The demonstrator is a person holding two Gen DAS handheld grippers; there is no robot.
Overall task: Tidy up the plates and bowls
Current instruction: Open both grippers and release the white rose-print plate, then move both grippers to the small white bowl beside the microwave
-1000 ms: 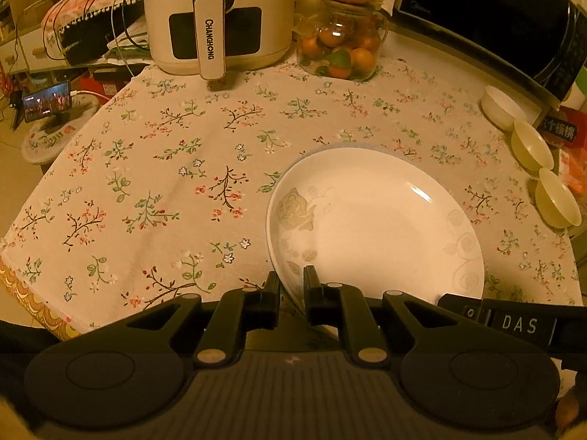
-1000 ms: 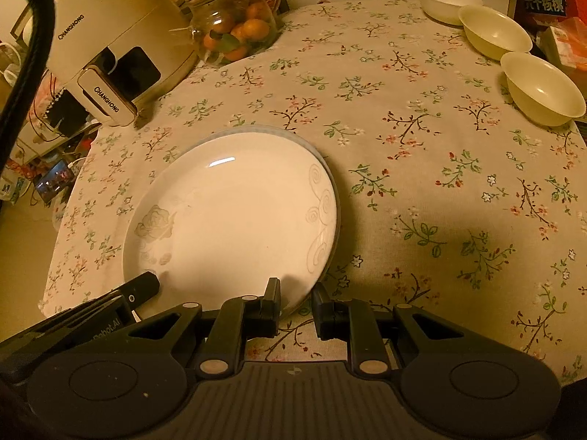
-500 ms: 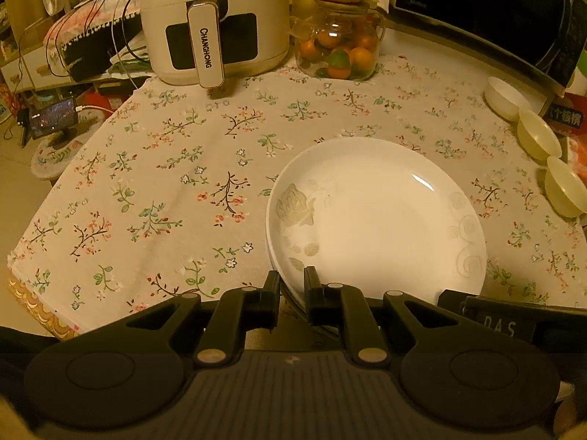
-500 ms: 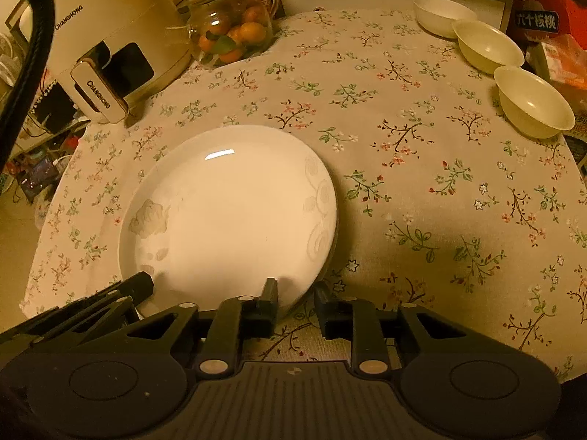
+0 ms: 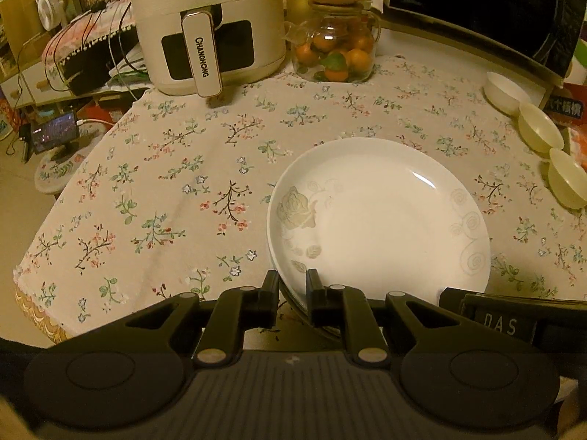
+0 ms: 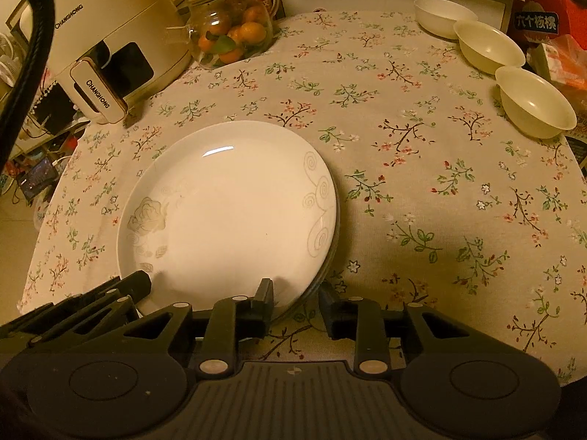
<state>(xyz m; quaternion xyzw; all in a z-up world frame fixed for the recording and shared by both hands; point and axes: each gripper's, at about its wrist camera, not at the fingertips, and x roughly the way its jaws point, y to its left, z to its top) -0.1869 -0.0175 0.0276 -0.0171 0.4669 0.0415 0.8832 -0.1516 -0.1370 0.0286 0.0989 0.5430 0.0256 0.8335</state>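
A stack of white plates (image 5: 381,216) with a grey rose print lies on the floral tablecloth (image 5: 165,183); it also shows in the right wrist view (image 6: 227,212). My left gripper (image 5: 291,289) is shut on the stack's near left rim. My right gripper (image 6: 295,295) has its jaws apart around the near right rim, not pinching it. Three small bowls sit in a row at the far right: a white one (image 6: 442,16) and two cream ones (image 6: 489,51) (image 6: 535,101).
A cream air fryer (image 5: 205,22) and a glass jar of oranges (image 5: 334,51) stand at the back. A black microwave (image 5: 484,7) is at the back right. A red box (image 6: 546,18) sits behind the bowls. The table edge drops off at the left.
Both grippers pulled back slightly, so the plate stack sits a little farther away in view. My right gripper's jaws have opened wider. The left stays clamped on the rim.
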